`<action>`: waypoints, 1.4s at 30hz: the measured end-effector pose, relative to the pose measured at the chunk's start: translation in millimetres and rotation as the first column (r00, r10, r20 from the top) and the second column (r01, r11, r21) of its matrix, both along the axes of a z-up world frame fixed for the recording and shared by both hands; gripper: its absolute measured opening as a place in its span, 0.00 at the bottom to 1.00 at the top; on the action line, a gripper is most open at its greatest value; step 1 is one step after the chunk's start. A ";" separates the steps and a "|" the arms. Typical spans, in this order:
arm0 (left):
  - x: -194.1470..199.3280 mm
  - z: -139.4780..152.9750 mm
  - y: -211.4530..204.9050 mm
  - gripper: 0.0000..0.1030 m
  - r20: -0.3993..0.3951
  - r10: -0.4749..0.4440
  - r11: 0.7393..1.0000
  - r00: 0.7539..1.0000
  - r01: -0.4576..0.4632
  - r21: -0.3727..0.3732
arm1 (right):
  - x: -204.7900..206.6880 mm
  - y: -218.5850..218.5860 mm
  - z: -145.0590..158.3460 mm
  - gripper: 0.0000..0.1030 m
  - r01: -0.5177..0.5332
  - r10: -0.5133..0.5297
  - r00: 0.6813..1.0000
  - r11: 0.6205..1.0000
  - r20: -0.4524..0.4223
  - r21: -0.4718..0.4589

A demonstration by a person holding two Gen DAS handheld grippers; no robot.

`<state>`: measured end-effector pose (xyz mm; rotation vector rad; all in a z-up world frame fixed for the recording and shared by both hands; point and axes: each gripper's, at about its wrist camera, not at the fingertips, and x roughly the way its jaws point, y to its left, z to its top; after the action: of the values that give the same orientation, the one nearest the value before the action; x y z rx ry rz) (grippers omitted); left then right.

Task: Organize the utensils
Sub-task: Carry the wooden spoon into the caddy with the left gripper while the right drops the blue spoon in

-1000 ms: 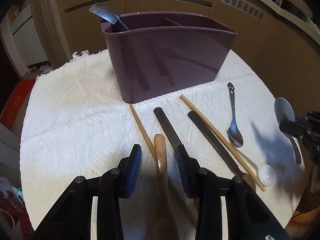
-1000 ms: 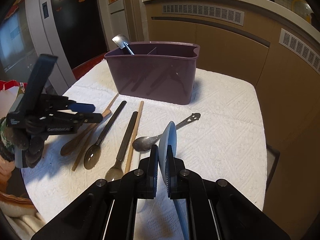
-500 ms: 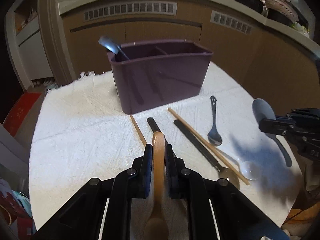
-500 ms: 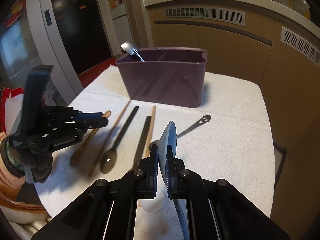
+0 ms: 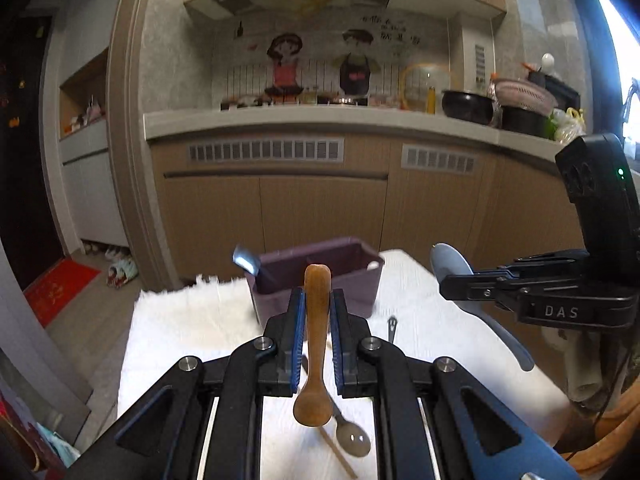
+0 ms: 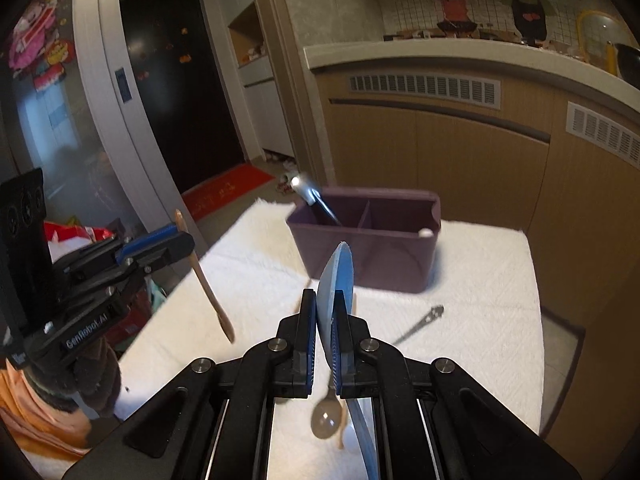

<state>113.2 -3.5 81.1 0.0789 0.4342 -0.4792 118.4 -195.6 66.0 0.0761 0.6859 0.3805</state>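
**Two spoons lifted off the cloth**

Both grippers have risen since a second ago — then the wooden spoon [image 5: 316,344] lay flat on the white cloth [image 5: 192,320] between parted fingers; now the left gripper [image 5: 317,300] has it clamped and clear of the bench. Its fingers, which closed during that second, press on the handle from both sides. From the left wrist, the spoon's long axis runs along the fingers: handle end pointing forward toward the purple caddy [image 5: 320,280], bowl hanging back toward the camera. From the right wrist, it slants down, bowl lowest.

Closed fingers of the right gripper [image 6: 325,312] pinch the blue spoon [image 6: 336,288] near the neck — bowl edge-on and forward toward the caddy, handle trailing back and down past the camera.

On the far part of the cloth the caddy stands with a metal spoon [image 6: 310,194] leaning in its left compartment, bowl up. On the cloth below lie a dark spoon [image 5: 350,432], a chopstick [image 5: 338,452] and a small steel spoon [image 6: 420,324], its handle end pointing up and right.
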 end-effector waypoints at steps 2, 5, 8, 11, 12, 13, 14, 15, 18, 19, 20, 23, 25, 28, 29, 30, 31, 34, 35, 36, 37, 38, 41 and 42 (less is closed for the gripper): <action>3.3 13.3 -0.6 0.10 0.031 0.000 1.000 1.000 0.001 -0.016 | 2.8 1.7 19.9 0.07 0.001 -0.001 0.998 1.000 0.055 0.008; 15.5 34.9 -0.9 0.10 0.067 0.009 0.998 0.998 -0.005 -0.056 | 9.1 1.9 51.9 0.07 -0.007 0.001 0.986 0.999 0.168 0.037; 34.6 54.6 -3.0 0.10 0.088 0.023 0.995 0.996 -0.014 -0.099 | 23.6 0.7 75.1 0.07 -0.023 0.006 0.968 0.998 0.251 0.067; 59.0 65.0 -7.2 0.10 0.115 0.046 0.992 0.992 -0.032 -0.119 | 48.4 -2.5 86.0 0.07 -0.059 0.024 0.956 0.992 0.293 0.111; 66.2 67.3 -8.3 0.10 0.121 0.054 0.992 0.991 -0.039 -0.122 | 58.4 -3.4 86.9 0.07 -0.073 0.033 0.955 0.989 0.295 0.126; 73.1 69.4 -8.8 0.10 0.123 0.057 0.992 0.991 -0.042 -0.123 | 69.6 -4.6 87.1 0.07 -0.085 0.040 0.953 0.986 0.300 0.140; 82.1 70.2 -9.2 0.10 0.118 0.059 0.991 0.991 -0.044 -0.125 | 80.9 -5.5 86.6 0.07 -0.100 0.049 0.950 0.983 0.307 0.152; 91.3 70.9 -9.2 0.10 0.110 0.060 0.990 0.992 -0.046 -0.131 | 89.2 -6.1 86.1 0.07 -0.111 0.057 0.948 0.981 0.313 0.158; 118.0 70.2 -8.6 0.10 0.073 0.057 0.989 0.996 -0.047 -0.139 | 120.5 -6.3 81.5 0.07 -0.139 0.078 0.943 0.976 0.323 0.168; 126.3 68.2 -8.9 0.10 0.063 0.057 0.990 0.996 -0.048 -0.135 | 132.3 -5.6 79.0 0.07 -0.156 0.096 0.942 0.974 0.322 0.167; 134.5 65.8 -9.4 0.10 0.053 0.055 0.990 0.997 -0.048 -0.129 | 142.2 -6.3 78.2 0.07 -0.168 0.108 0.940 0.972 0.324 0.162; 154.7 51.6 -9.6 0.10 0.014 0.047 0.991 0.999 -0.044 -0.126 | 177.1 -2.1 69.7 0.07 -0.184 0.130 0.938 0.972 0.322 0.144; 167.4 37.4 -9.6 0.10 -0.021 0.039 0.991 0.999 -0.042 -0.127 | 196.4 1.0 62.0 0.07 -0.186 0.135 0.942 0.971 0.306 0.147; 183.6 13.4 -9.3 0.10 -0.068 0.035 0.991 0.997 -0.043 -0.124 | 221.5 6.1 40.4 0.07 -0.182 0.139 0.950 0.974 0.279 0.134; 188.6 5.6 -8.7 0.10 -0.081 0.038 0.991 0.996 -0.048 -0.124 | 228.4 6.6 32.7 0.07 -0.178 0.138 0.953 0.976 0.270 0.129; 192.7 -0.6 -8.6 0.10 -0.093 0.039 0.991 0.995 -0.050 -0.125 | 236.5 6.5 21.5 0.07 -0.172 0.136 0.957 0.977 0.257 0.124; 197.4 -7.6 -7.9 0.10 -0.107 0.040 0.990 0.993 -0.054 -0.129 | 242.5 6.0 13.6 0.07 -0.170 0.137 0.961 0.978 0.241 0.123; 206.2 -22.4 -6.5 0.10 -0.127 0.044 0.989 0.991 -0.062 -0.135 | 253.5 1.8 -10.1 0.07 -0.158 0.134 0.971 0.981 0.197 0.113; 207.3 -26.7 -7.1 0.10 -0.135 0.044 0.989 0.990 -0.062 -0.133 | 253.2 1.4 -16.0 0.07 -0.160 0.139 0.973 0.981 0.185 0.107; 208.3 -31.0 -7.7 0.10 -0.142 0.042 0.990 0.989 -0.061 -0.131 | 252.2 0.8 -23.0 0.07 -0.156 0.138 0.975 0.983 0.174 0.097; 209.0 -35.3 -7.9 0.10 -0.150 0.040 0.990 0.988 -0.059 -0.128 | 251.5 0.0 -29.0 0.07 -0.152 0.137 0.978 0.984 0.160 0.088; 207.3 -38.8 -7.7 0.10 -0.154 0.041 0.990 0.987 -0.060 -0.124 | 250.9 -1.3 -34.9 0.07 -0.152 0.139 0.980 0.985 0.143 0.084; 202.7 -46.2 -8.8 0.11 -0.161 0.039 0.992 0.986 -0.057 -0.109 | 236.9 -2.1 -45.9 0.08 -0.150 0.142 0.983 0.987 0.116 0.060; 200.0 -48.3 -9.6 0.16 -0.166 0.038 0.993 0.985 -0.056 -0.102 | 231.3 -1.4 -48.4 0.08 -0.150 0.144 0.983 0.988 0.112 0.046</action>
<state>313.2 -13.1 32.8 -0.0746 0.5700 -0.4632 349.7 -197.0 17.6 0.0556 0.5753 0.5418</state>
